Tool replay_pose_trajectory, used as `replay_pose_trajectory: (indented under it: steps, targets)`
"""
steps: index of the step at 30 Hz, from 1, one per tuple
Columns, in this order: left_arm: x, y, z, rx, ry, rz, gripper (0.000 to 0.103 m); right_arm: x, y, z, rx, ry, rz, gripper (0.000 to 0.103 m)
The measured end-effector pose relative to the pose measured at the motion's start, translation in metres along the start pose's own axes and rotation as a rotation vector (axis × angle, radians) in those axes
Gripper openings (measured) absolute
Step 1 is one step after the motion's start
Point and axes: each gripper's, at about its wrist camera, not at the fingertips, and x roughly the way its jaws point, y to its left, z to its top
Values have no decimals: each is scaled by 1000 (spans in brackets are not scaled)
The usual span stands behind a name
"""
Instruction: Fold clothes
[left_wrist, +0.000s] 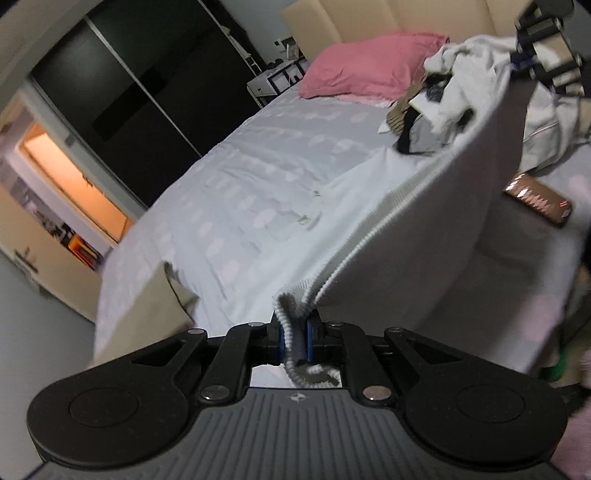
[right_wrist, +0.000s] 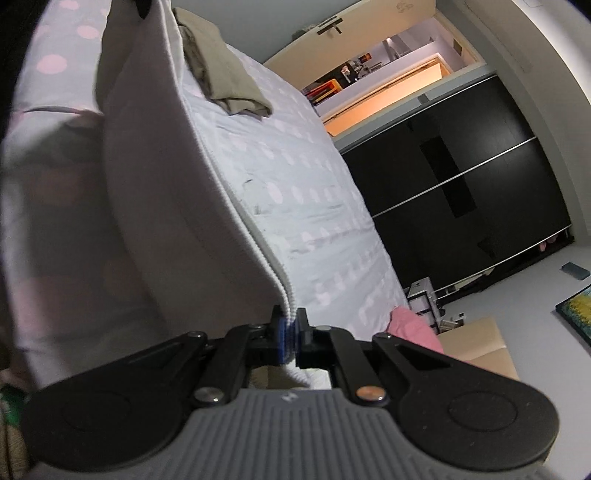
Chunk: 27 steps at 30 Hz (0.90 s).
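Clamped tight, the left gripper (left_wrist: 295, 341) has its blue-padded jaws pinched on the ribbed hem of a white garment (left_wrist: 424, 236), a bunched loop of that ribbing spilling back behind the fingers. From this grip the hem runs as a taut line forward and up to the right, ending at the right gripper (left_wrist: 532, 55), seen at the far top corner of the left wrist view. The right gripper (right_wrist: 290, 334) is likewise closed on the same ribbed edge, which from its own camera stretches straight ahead and slightly left, away from the fingers. So the garment's (right_wrist: 177, 192) long axis lies along the line between the two tools, held up off the bed (left_wrist: 258, 184) with its body hanging below the hem.

Beyond the left gripper, ahead and to the left, the polka-dot bed sheet spreads out, with a pink pillow (left_wrist: 369, 66) at the far end. Ahead and to the right, behind the raised fabric, sits a heap of unfolded clothes (left_wrist: 454, 92), and a brown phone-like object (left_wrist: 539, 201) lies just beside the hanging cloth. A folded beige garment (right_wrist: 225, 66) rests on the bed far ahead of the right gripper. Dark wardrobe doors (right_wrist: 461, 184) stand off to its right.
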Motion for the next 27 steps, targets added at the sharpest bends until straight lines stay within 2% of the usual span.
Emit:
replay_pose_trajectory:
  steps: [8,14,21,25,27]
  targets:
    - [106,49,64,54,63,60,8,110,-61,29,73,39,-40,5]
    - [195,83,99,89,147,42,8,203,-91,49,108,93,-40,5]
    - [307,109,95,40,271,-35,9,333,-96,62,116,152,38,5]
    - [351,114,83,-33,267,-103,11,389,-81,53,131,215,92,6]
    - [366,117,78,-94,266,-122,17,410,-73,46,151,241,116,6]
